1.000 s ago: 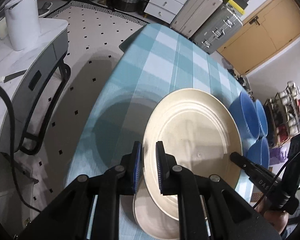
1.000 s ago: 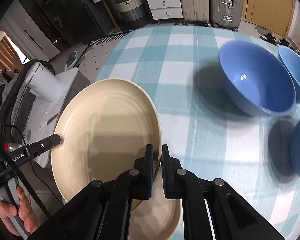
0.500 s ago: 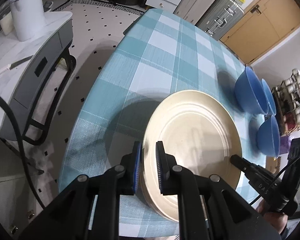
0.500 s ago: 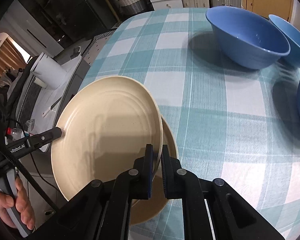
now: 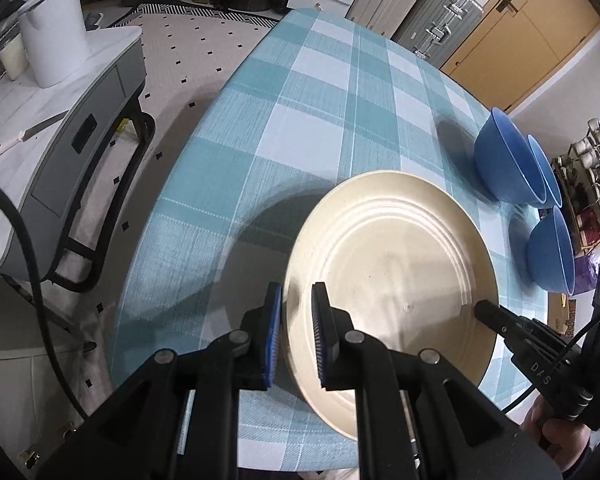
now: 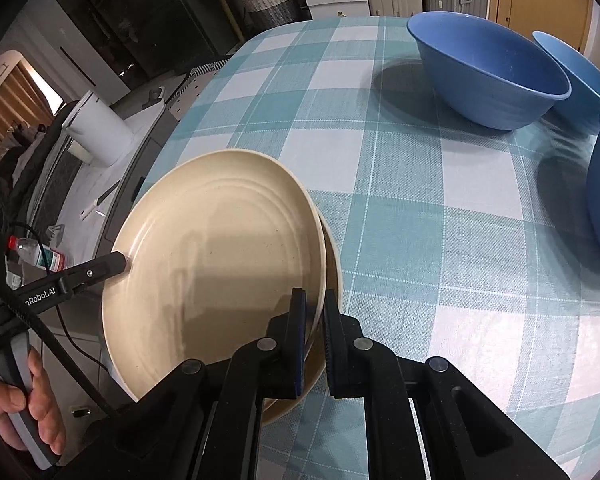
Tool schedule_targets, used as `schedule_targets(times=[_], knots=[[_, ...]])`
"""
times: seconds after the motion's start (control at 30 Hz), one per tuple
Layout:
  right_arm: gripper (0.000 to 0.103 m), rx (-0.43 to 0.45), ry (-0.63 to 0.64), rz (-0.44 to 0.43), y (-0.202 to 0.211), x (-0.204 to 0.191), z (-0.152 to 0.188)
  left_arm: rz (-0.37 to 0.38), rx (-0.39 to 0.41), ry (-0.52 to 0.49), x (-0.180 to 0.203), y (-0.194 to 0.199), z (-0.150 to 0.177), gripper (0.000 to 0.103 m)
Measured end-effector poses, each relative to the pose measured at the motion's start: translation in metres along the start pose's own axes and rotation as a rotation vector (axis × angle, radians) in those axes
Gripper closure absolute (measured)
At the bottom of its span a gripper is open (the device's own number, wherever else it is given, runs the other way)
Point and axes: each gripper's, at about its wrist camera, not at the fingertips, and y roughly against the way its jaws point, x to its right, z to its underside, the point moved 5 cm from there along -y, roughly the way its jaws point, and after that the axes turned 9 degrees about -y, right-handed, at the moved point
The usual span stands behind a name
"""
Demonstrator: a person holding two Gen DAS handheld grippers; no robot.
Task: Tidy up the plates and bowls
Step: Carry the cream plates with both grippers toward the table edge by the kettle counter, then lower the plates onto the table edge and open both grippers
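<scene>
Plate-stacking time: both tools, left tool (image 5: 296, 332) and right tool (image 6: 313, 330), pinch opposite rims of the round cream ceramic plate (image 6: 220, 264), tilted over its twin (image 6: 332, 276) at the checked table's edge (image 6: 460, 240), so lower level, release together.

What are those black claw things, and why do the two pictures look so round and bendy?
Those are not robot arms. A person holds a hand-held gripper in each hand, and each has a small wide-angle camera looking along its two fingers, which bends the picture.

One picture comes from the left hand-held gripper, the other from the right hand-held gripper. Both pinch opposite edges of the same round cream plate, tilted just above a second cream plate that lies on the blue-and-white checked tablecloth. Farther back on the cloth sit three blue bowls.

You can even see the person's hand gripping the left handle in the right camera's picture.
</scene>
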Motion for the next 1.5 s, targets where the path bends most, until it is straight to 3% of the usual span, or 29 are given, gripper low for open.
schedule_targets(times=[0.43, 0.93, 1.5], knots=[[0.094, 0.047, 0.114, 0.086, 0.008, -0.013, 0.015, -0.024, -0.005, -0.016, 0.001, -0.003, 0.006, 0.091], [0.09, 0.139, 0.284, 0.301, 0.011, -0.024, 0.024, -0.07, -0.039, -0.054, 0.017, -0.009, 0.007, 0.091], [0.086, 0.1, 0.3, 0.269, 0.001, -0.018, 0.028, -0.087, -0.027, -0.049, 0.017, -0.004, 0.007, 0.091]])
